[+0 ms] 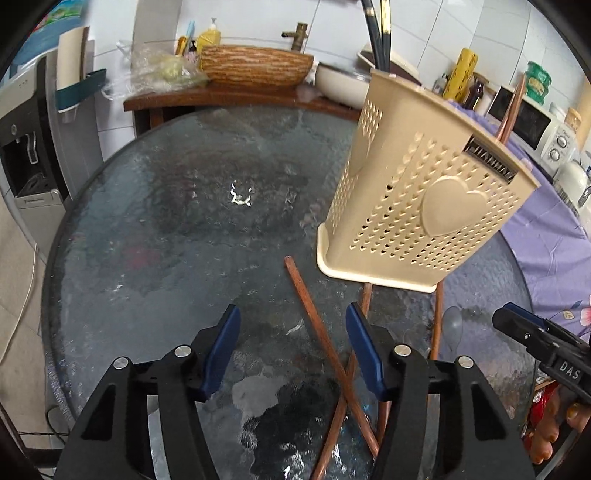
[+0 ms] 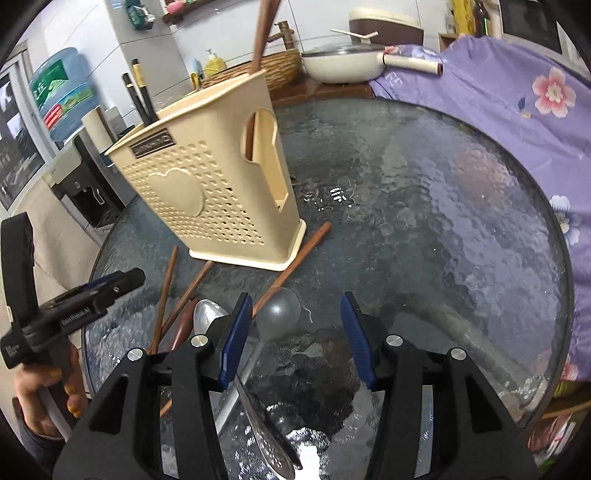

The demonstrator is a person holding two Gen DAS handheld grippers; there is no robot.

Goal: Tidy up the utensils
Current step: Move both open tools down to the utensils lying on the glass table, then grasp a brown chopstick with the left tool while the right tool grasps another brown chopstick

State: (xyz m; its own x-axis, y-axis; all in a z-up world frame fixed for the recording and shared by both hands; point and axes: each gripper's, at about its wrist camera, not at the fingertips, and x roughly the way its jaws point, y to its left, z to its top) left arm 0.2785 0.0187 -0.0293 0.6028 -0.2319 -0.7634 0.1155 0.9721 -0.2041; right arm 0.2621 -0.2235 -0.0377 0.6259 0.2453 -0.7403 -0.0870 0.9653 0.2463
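A beige perforated utensil holder point(image 1: 421, 192) with a heart stands on the round glass table point(image 1: 184, 221); it also shows in the right wrist view point(image 2: 218, 192). It holds black chopsticks point(image 2: 138, 92) and a brown chopstick point(image 2: 260, 33). Brown chopsticks point(image 1: 321, 339) lie crossed on the glass in front of it, also in the right wrist view point(image 2: 291, 269). A metal spoon point(image 2: 210, 317) and a clear plastic spoon point(image 2: 279, 310) lie by them. My left gripper point(image 1: 293, 354) is open above the crossed chopsticks. My right gripper point(image 2: 293, 339) is open above the spoons.
A wooden counter point(image 1: 221, 96) behind the table carries a woven basket point(image 1: 255, 66) and a white pan point(image 2: 340, 64). A purple floral cloth point(image 2: 517, 103) covers the right side. A water dispenser point(image 1: 26, 147) stands at the left.
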